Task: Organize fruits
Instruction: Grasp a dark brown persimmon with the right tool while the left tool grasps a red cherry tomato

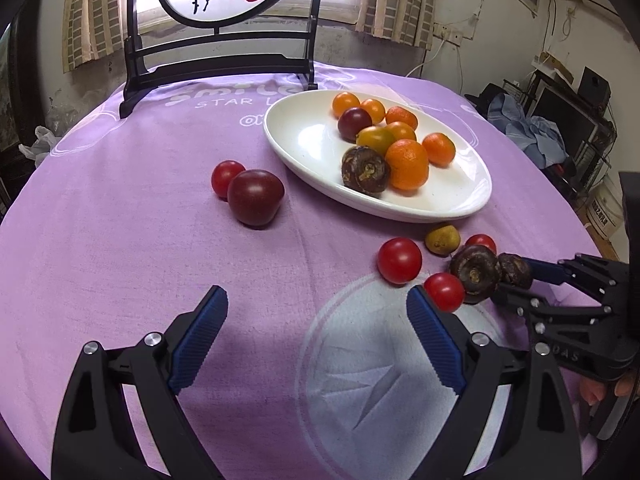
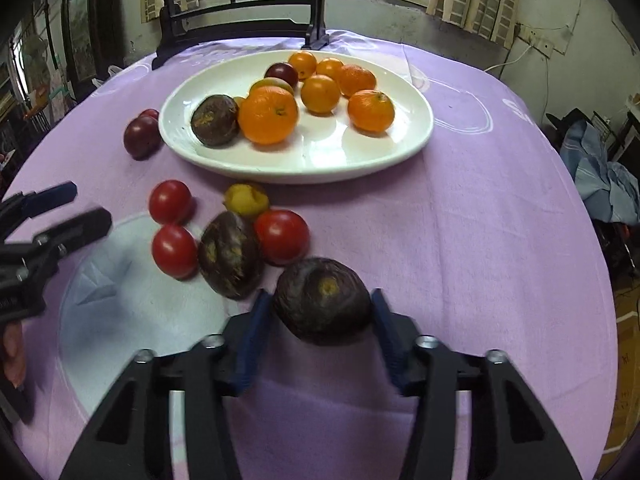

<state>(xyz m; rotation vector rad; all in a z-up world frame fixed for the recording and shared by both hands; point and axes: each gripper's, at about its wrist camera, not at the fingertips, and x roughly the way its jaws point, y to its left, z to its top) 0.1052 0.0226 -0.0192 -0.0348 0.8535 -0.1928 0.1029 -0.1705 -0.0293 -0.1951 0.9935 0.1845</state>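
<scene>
Your right gripper (image 2: 322, 312) has its blue-padded jaws closed against both sides of a wrinkled dark-brown round fruit (image 2: 323, 300), gripped across the middle so it won't roll, apparently bound for the white oval ceramic plate (image 2: 416, 136) ahead. Your left gripper (image 1: 318, 312) hangs spread wide and empty over the purple tablecloth (image 1: 120, 240), near the loose red cherry tomatoes (image 1: 399, 260), likely its next pick.

Open cloth (image 1: 120, 260) lies ahead of left gripper (image 1: 316, 312); loose tomatoes (image 2: 172, 226) and a dark fruit (image 2: 230, 254) crowd the plate's (image 2: 416, 128) near rim.
</scene>
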